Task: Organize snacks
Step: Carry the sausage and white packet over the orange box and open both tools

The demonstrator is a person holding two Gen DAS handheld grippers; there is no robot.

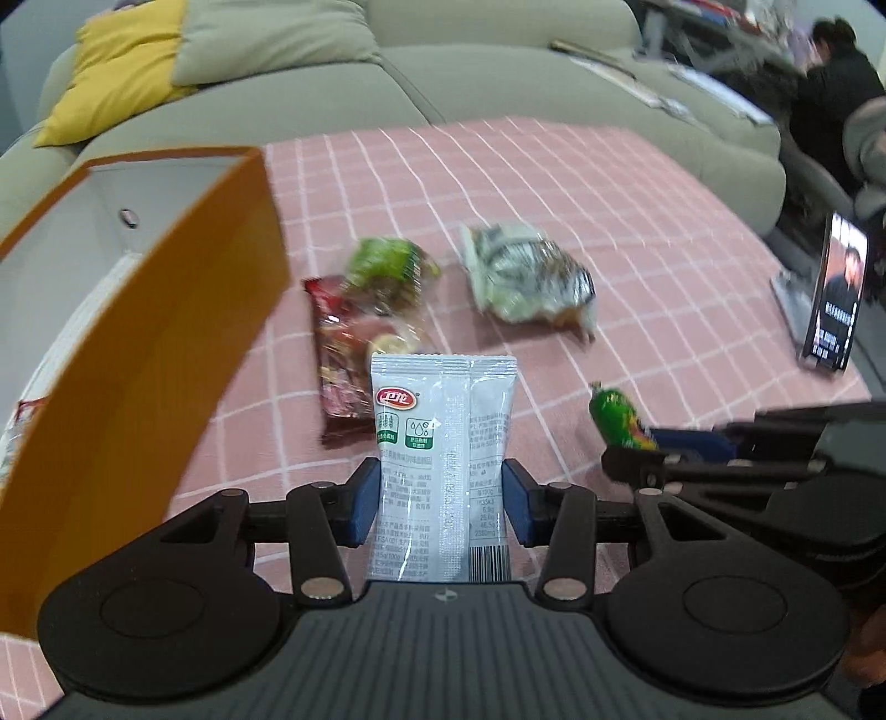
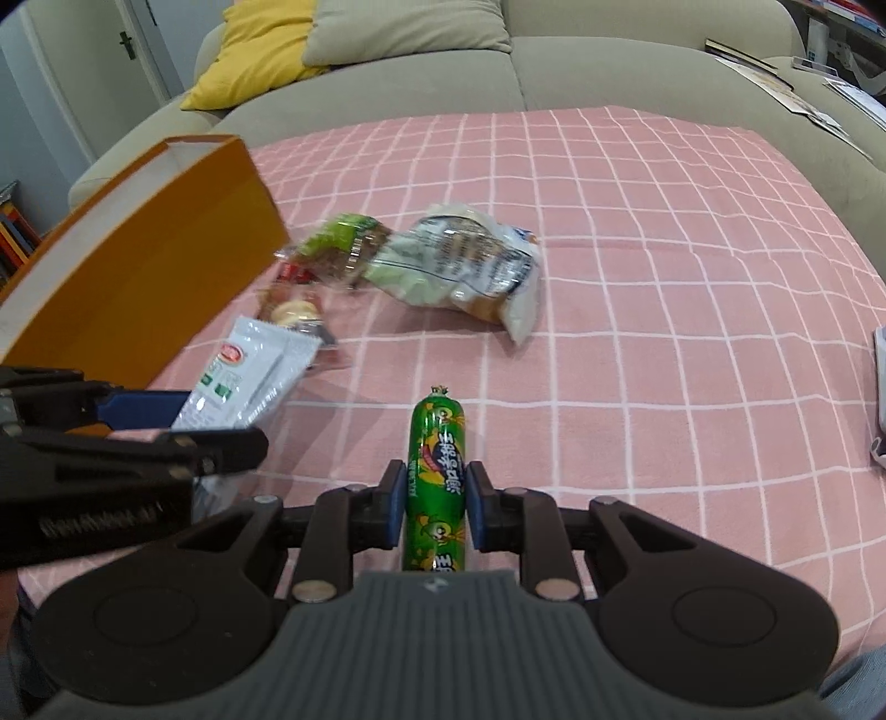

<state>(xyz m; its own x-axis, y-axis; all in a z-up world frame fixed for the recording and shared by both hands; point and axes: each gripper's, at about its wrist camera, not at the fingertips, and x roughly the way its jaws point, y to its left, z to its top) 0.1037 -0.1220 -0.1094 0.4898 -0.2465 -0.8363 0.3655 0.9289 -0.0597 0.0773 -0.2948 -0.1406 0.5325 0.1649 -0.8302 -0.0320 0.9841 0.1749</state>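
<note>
My left gripper (image 1: 441, 501) is shut on a white snack sachet (image 1: 443, 443) with a red logo, held above the pink checked tablecloth (image 1: 637, 232). My right gripper (image 2: 434, 507) is shut on a green sausage stick (image 2: 436, 471), also lifted off the cloth. The sachet (image 2: 243, 382) and the left gripper show at the left of the right wrist view. An orange box (image 1: 166, 354) with white inside stands open at the left. On the cloth lie a red packet (image 1: 338, 354), a green packet (image 1: 387, 266) and a white crumpled bag (image 1: 526, 277).
A grey sofa (image 2: 498, 66) with a yellow cushion (image 2: 255, 50) runs behind the table. A phone (image 1: 836, 299) with a lit screen stands at the right edge of the cloth. A person in dark clothes (image 1: 830, 83) sits at the far right.
</note>
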